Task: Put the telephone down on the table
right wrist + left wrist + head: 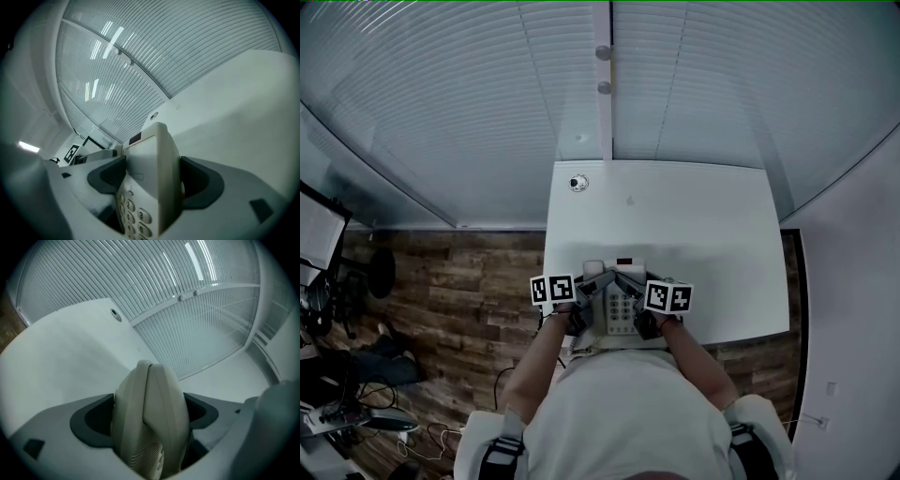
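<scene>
Telephone, 6 o'clock on desk: left gripper and right gripper both clamp it. I'd lower both level, together.

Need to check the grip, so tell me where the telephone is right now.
In the head view the telephone is at the table's near edge, held between the left gripper and right gripper, close to the person.

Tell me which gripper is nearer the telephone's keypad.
Right. The right gripper is shut on the edge of the telephone right beside the keypad. The left gripper is shut on the opposite, left edge, across the body from the keys.
</scene>
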`<state>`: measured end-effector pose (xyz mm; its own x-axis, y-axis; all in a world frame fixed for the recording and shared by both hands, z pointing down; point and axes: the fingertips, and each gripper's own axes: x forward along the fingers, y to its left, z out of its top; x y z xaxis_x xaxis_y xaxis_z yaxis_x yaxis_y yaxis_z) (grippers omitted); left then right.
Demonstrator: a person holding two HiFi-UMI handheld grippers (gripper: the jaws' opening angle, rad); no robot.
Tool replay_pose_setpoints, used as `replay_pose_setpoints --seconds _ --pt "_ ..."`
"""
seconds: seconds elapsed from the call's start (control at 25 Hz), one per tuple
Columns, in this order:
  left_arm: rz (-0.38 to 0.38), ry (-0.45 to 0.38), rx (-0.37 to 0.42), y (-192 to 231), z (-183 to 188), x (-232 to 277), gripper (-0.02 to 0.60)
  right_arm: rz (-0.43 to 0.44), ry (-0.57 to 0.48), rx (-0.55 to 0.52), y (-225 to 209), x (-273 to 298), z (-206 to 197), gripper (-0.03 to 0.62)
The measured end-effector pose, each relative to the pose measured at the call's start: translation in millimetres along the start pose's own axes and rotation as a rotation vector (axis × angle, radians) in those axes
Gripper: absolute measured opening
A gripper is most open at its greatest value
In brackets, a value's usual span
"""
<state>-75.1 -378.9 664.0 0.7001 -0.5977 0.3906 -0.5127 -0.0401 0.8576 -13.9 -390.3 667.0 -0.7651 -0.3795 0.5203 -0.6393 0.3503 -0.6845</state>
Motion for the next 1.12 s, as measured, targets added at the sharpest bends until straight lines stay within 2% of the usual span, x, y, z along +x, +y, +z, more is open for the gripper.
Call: replay_pose_setpoints --seconds 0.28,0.64,0.88,1.12 --pt "0.031 0.025 -0.017 7 -1 4 0.420 0.005 0.020 0.039 -7 6 -4 0.353" --pt "0.048 0.036 0.005 7 -1 4 0.419 0.026 0.016 0.056 -9 8 -4 0.353" --pt "0.095 0.037 0.032 9 -2 6 0.419 0.010 0.021 0.071 -13 7 -6 0.353" --pt "0.105 0.035 0.023 12 -2 2 0.419 0.003 0.021 0.070 -13 8 -7 0.353"
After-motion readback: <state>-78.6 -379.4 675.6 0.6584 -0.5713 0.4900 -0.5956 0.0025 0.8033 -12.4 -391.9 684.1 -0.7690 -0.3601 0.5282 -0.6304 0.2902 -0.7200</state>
